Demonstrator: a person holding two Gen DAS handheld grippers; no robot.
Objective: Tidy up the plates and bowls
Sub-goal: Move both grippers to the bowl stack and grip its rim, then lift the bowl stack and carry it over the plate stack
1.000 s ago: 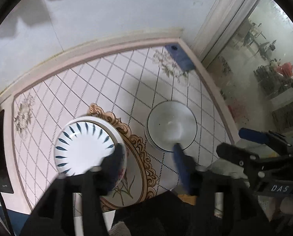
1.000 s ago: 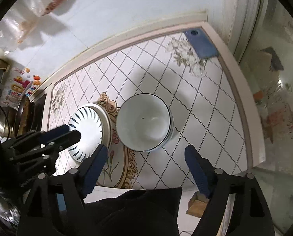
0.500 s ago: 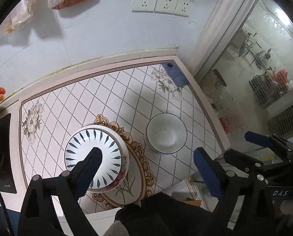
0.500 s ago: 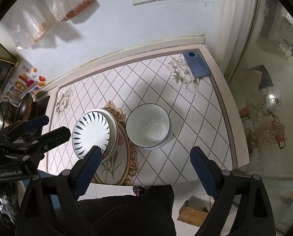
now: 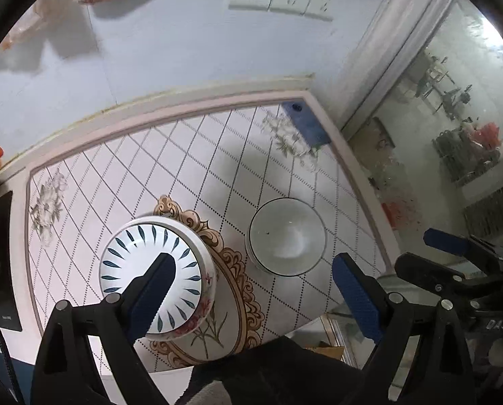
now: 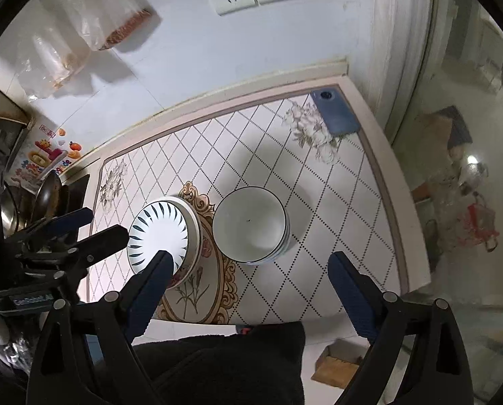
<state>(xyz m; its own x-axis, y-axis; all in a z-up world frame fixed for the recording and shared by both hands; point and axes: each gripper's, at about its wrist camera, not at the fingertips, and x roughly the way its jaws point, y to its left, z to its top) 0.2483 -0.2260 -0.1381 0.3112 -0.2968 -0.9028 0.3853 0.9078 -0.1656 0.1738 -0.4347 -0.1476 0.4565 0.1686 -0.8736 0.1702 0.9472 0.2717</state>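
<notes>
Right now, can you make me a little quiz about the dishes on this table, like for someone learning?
1. True or false: the white bowl is sitting on top of the leaf-pattern plate.
2. What blue thing lies at the far right corner of the table? A) a cup B) a phone C) a spoon
3. Fill in: both the left gripper and the right gripper are wide ____ and hold nothing.

Key:
1. False. They are side by side, each on its own stack.
2. B, the blue phone.
3. open
</notes>
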